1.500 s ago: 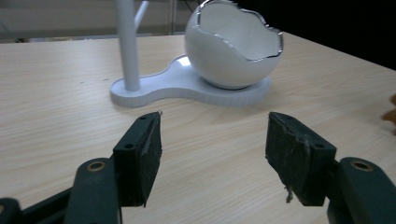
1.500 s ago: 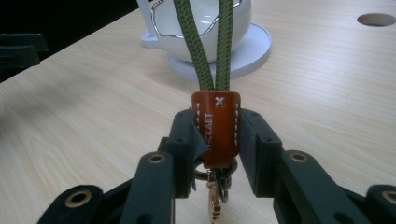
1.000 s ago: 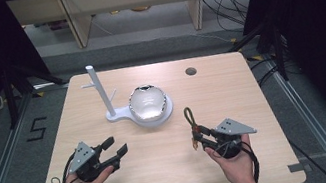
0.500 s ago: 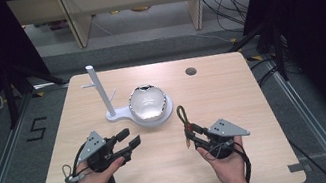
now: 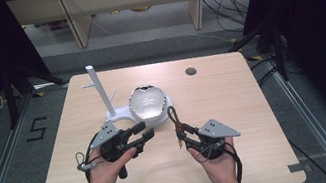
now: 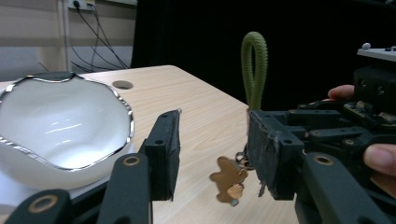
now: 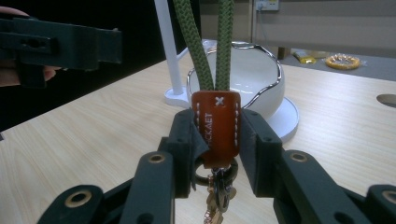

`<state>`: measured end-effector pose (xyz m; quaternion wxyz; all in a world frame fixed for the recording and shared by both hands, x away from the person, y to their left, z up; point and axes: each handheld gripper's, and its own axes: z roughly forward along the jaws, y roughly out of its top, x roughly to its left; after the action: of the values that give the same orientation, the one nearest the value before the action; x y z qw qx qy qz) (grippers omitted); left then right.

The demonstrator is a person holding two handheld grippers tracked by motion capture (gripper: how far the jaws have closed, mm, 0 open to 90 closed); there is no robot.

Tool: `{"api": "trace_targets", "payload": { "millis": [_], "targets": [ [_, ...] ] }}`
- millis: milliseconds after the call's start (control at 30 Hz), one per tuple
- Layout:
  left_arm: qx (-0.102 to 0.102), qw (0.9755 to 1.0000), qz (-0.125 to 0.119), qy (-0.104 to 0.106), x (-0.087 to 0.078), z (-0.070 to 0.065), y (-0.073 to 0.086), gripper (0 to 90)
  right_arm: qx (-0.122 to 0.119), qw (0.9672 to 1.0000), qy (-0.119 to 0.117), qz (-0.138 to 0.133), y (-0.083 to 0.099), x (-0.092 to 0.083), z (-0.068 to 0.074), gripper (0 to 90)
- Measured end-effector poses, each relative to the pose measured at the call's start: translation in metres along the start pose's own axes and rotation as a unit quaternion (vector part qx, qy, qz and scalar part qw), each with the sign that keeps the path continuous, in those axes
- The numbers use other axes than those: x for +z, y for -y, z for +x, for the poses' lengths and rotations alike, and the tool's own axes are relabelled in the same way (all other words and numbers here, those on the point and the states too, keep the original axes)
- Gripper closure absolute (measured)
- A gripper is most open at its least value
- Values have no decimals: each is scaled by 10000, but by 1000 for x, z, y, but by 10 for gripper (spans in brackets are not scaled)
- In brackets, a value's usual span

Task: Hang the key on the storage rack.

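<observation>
A key ring (image 7: pixel 215 122) with a brown leather tab and an olive cord loop (image 5: pixel 172 114) stands upright in my right gripper (image 7: pixel 215 137), whose jaws are shut on the tab. Small keys (image 6: pixel 228 179) dangle below it. In the high view the right gripper (image 5: pixel 179 133) is front of centre on the table. My left gripper (image 5: pixel 146 130) sits to its left and points at it, open, its jaws having just been closing with nothing between them. In the left gripper view the key ring hangs beyond the left gripper (image 6: pixel 215 151). The left gripper (image 7: pixel 60 46) also shows in the right gripper view.
A white bowl (image 5: pixel 147 102) with a silver rim sits on a white base just behind both grippers. A thin white branched stand (image 5: pixel 100 90) rises from that base on the left. A round cable hole (image 5: pixel 191 71) lies at the table's far side. Dark curtains flank the table.
Both hands have drifted toward the table's middle, closer to each other. The left gripper's jaws have narrowed. The key ring stays clamped upright in the right gripper.
</observation>
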<state>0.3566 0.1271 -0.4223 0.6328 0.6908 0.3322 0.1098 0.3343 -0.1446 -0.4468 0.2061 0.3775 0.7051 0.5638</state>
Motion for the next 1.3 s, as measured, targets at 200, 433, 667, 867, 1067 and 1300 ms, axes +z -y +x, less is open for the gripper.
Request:
{"api": "trace_targets", "payload": {
  "millis": [200,433,667,867,1067,1300],
  "targets": [
    [-24,9999,43,111,15,-6,-3,559,-87,10000,-27,2,0,4,4,683],
    [11,9997,25,236,26,-13,-5,604,-84,10000,-45,24,0,6,7,683],
    [0,9997,14,256,32,-17,-6,686,-214,9997,-27,-113,1,8,8,682],
    [-52,9997,40,215,36,-18,-5,736,-285,9996,35,-72,0,9,11,682],
    [-53,9999,62,151,35,-18,-6,814,-366,9993,-44,-95,1,12,11,682],
    [45,9999,58,116,35,-20,-7,833,-380,9992,54,-62,1,11,13,676]
  ]
}}
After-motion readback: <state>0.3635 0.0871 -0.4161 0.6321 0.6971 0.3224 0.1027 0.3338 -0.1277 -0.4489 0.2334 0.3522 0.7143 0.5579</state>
